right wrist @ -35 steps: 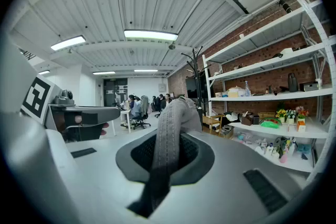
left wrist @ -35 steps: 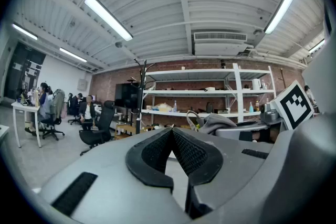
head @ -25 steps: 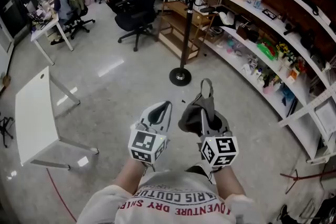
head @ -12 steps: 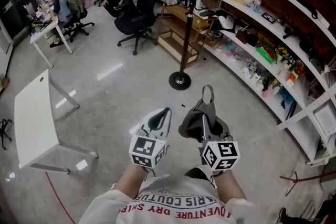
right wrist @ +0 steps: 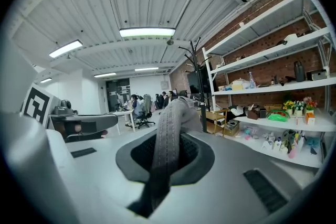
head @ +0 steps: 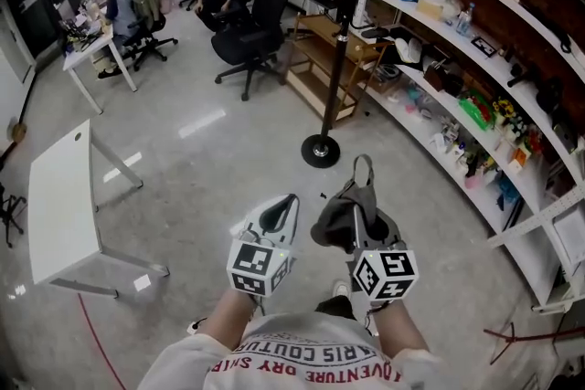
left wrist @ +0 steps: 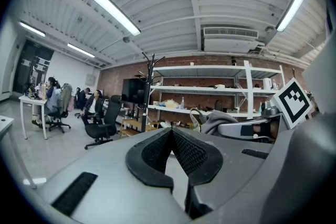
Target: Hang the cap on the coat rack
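Observation:
A grey cap (head: 335,211) hangs from my right gripper (head: 358,198), which is shut on it, and its strap loop (head: 362,165) sticks up ahead of the jaws. In the right gripper view the cap's grey band (right wrist: 169,139) runs between the pads. My left gripper (head: 276,216) is beside it on the left, shut with nothing in it, its pads (left wrist: 157,150) meeting at the tip. The black coat rack (head: 336,59) stands ahead on a round base (head: 320,151), over the floor from both grippers. Its hooks (right wrist: 194,55) show in the right gripper view.
Long white shelves (head: 475,59) full of small items line the right side. A wooden low rack (head: 315,59) and a black office chair (head: 251,36) stand by the coat rack. A white table (head: 59,196) is at the left. People sit at desks (head: 101,23) at the back.
The coat rack's base sits a little lower and further right in the head view than before. Both grippers keep their pose, and the cap stays held in the right one.

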